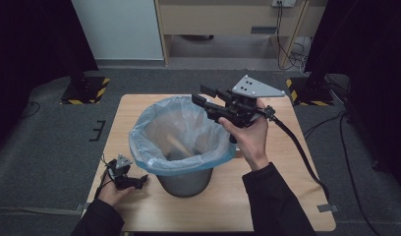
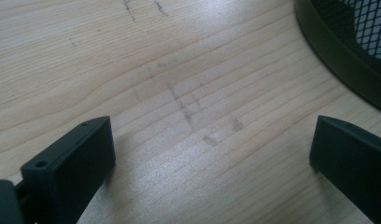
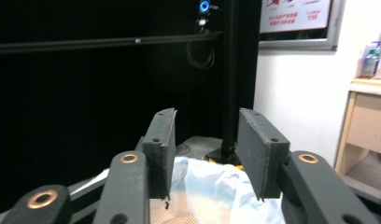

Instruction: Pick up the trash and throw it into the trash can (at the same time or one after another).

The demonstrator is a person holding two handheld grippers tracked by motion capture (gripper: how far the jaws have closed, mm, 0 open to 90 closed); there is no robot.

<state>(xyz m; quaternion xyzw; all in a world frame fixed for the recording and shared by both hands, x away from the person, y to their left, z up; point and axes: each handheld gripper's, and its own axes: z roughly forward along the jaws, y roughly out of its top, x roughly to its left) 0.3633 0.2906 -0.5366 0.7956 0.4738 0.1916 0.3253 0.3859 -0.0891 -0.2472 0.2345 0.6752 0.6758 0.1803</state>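
Bin, round dark metal mesh, lined with pale blue translucent plastic bag folded over rim; standing near centre of light wooden desk, toward its front. Inside of bin hazy through the liner: one pale stick-like shape, not identifiable. Mesh wall mostly covered by the bag; dark base ring and a patch of mesh cut off at upper right corner in left gripper view.

Count: one bin, one bag, two grippers.

Right hand-held gripper, black with grey three-cornered plate on top, held level above far right rim of bin, pointing left across the opening. Jaws parted partway, nothing between them; bag rim visible just below them in right gripper view. Black cable trailing off right side of desk.

Left hand-held gripper, black, low on desk just left of bin base, apart from it. Jaws wide, bare scuffed wood between them.

Surface: pale wood grain, faint grey marks. Around desk: grey carpet floor, black curtains both sides, yellow-black striped stand bases, white wall and light wooden furniture behind.
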